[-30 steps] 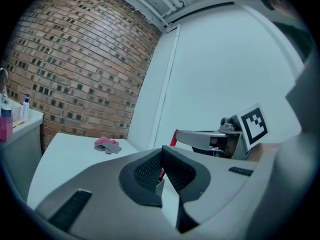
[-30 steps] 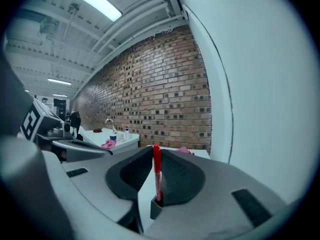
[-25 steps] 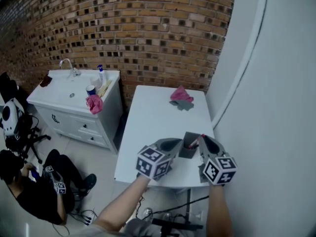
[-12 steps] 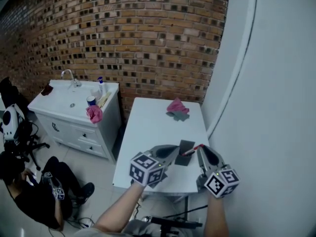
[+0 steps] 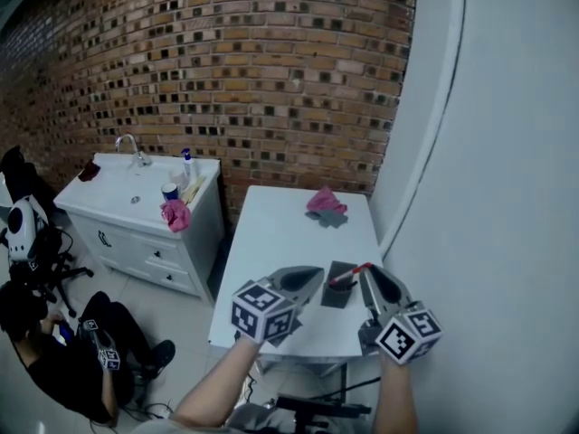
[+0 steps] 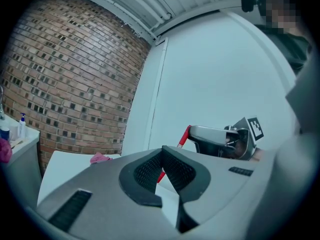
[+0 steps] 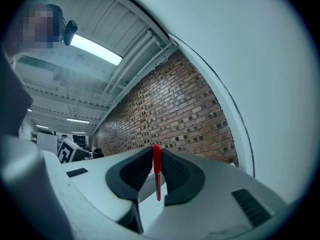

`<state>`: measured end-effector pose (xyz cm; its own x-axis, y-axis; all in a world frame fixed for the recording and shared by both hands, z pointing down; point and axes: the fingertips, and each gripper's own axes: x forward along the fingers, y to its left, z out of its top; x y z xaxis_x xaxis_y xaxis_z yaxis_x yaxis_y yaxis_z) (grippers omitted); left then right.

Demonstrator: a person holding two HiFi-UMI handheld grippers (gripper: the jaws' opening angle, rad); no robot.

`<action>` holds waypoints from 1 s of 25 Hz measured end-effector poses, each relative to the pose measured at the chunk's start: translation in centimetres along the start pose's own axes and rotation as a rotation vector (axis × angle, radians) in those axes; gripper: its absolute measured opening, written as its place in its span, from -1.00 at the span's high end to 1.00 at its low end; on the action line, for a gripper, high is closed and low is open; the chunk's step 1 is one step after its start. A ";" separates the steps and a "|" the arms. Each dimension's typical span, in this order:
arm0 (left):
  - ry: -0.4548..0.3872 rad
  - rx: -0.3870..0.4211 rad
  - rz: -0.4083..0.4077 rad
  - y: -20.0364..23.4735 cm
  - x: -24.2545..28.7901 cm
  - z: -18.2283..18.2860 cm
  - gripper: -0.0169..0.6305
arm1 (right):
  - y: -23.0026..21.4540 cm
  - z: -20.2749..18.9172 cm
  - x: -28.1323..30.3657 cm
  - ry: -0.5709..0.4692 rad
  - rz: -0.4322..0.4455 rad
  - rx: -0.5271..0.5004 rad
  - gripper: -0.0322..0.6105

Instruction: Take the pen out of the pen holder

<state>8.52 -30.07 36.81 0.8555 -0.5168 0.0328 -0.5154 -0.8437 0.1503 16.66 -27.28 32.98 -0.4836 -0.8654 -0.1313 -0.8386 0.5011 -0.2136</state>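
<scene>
In the head view a dark pen holder (image 5: 336, 293) stands near the front edge of the white table (image 5: 280, 233). Above its opening a red pen (image 5: 352, 273) leans to the upper right, its lower end hidden at the rim. My right gripper (image 5: 365, 273) is shut on the pen's upper part. In the right gripper view the pen (image 7: 157, 174) stands upright, pinched between the pads of that gripper (image 7: 156, 151). My left gripper (image 5: 316, 275) is shut just left of the holder, and its own view shows the left gripper (image 6: 161, 151) holding nothing, with the pen (image 6: 184, 136) beyond.
A pink cloth on a grey one (image 5: 324, 202) lies at the table's far end. A white wall (image 5: 488, 197) runs close along the right. Left of the table stands a white sink cabinet (image 5: 136, 188); a person (image 5: 54, 351) sits on the floor there.
My right gripper has drawn the red pen up and tilted it to the right over the holder. The left gripper has stayed beside the holder.
</scene>
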 end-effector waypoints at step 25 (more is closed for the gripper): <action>-0.001 -0.007 0.005 -0.2 -0.2 -0.2 0.92 | 0.2 0.6 -0.8 -0.024 0.008 0.037 0.71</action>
<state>8.45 -29.78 36.97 0.8527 -0.5214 0.0326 -0.5196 -0.8398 0.1572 17.05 -26.45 32.46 -0.4839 -0.8610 -0.1566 -0.8247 0.5085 -0.2475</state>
